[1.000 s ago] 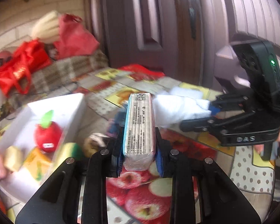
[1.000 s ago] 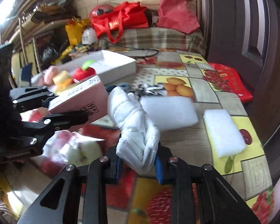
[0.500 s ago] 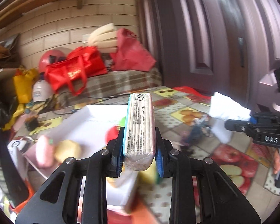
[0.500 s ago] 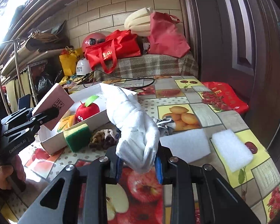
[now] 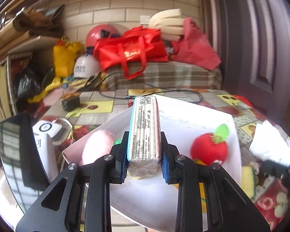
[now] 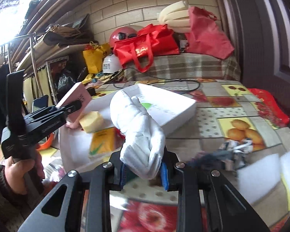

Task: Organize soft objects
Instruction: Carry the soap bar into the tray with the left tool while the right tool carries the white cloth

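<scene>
So my left gripper (image 5: 144, 159) is clamped on the tissue pack (image 5: 144, 130), pinched low across its short end. It's light and squashy, the wrap looks slick, so I'd say a grip nearer the middle would be safer. The pack sits over the near edge of the white box (image 5: 185, 116), where the plush apple (image 5: 208, 147) and a pink toy (image 5: 97, 145) lie. My right gripper (image 6: 143, 169) is squeezing a rolled white sock (image 6: 139, 127): floppy, easy to hold, hovering over the table (image 6: 212, 133) just short of the box's near wall.
</scene>
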